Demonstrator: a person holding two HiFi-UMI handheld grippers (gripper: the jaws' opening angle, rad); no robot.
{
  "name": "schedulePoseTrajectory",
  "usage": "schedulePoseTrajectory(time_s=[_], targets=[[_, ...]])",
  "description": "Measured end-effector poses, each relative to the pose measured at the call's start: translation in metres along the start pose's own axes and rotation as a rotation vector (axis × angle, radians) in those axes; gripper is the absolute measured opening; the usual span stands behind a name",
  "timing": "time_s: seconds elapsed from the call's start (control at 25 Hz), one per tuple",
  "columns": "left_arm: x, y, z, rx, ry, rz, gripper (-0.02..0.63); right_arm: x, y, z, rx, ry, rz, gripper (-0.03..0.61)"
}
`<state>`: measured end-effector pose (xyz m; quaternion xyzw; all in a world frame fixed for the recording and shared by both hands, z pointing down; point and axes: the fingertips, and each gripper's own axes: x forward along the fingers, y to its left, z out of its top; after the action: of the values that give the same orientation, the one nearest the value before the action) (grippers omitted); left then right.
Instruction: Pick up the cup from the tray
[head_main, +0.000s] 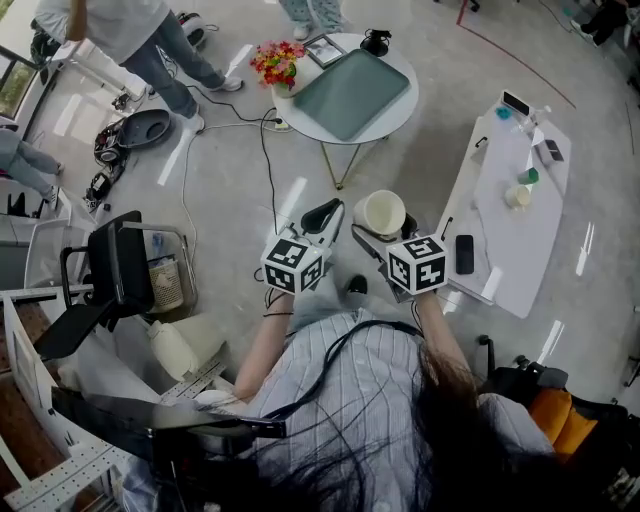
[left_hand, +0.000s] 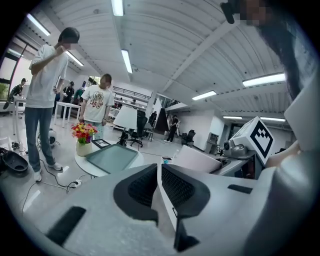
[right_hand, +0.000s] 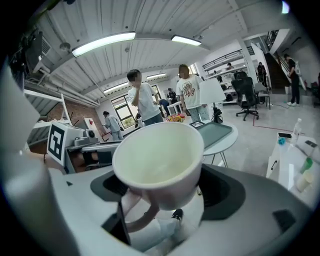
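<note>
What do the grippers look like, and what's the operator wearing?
The left gripper and right gripper have pale grey-white bodies, black ribbed pads, and a white cube with black square markers. The person wears a light pinstriped shirt; a dark cable runs across it.

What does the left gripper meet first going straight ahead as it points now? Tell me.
Nothing close, it seems: the left gripper aims into the gap between the round table and the long white table, toward open floor. Depth is unclear; the round table's edge may be nearest.

Round white table (head_main: 305, 122) bearing a green tray (head_main: 352, 93), flower vase (head_main: 279, 66) and framed picture (head_main: 325, 48)
</note>
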<state>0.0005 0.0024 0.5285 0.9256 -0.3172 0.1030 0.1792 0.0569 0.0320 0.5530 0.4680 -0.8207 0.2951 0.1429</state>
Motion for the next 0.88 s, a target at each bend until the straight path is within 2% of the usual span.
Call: schedulePoseTrajectory(time_s=[0.36, 0.88], targets=[[-0.012, -0.023, -0.010, 0.021, -0.006, 0.023, 0.017, -0.034, 0.009, -0.030, -0.013, 0.006, 0.013, 0.410], [-0.007, -0.034, -0.016, 0.021, 0.013, 0.021, 0.017, -0.048, 0.009, -0.033, -0.047, 0.005, 0.018, 0.410]])
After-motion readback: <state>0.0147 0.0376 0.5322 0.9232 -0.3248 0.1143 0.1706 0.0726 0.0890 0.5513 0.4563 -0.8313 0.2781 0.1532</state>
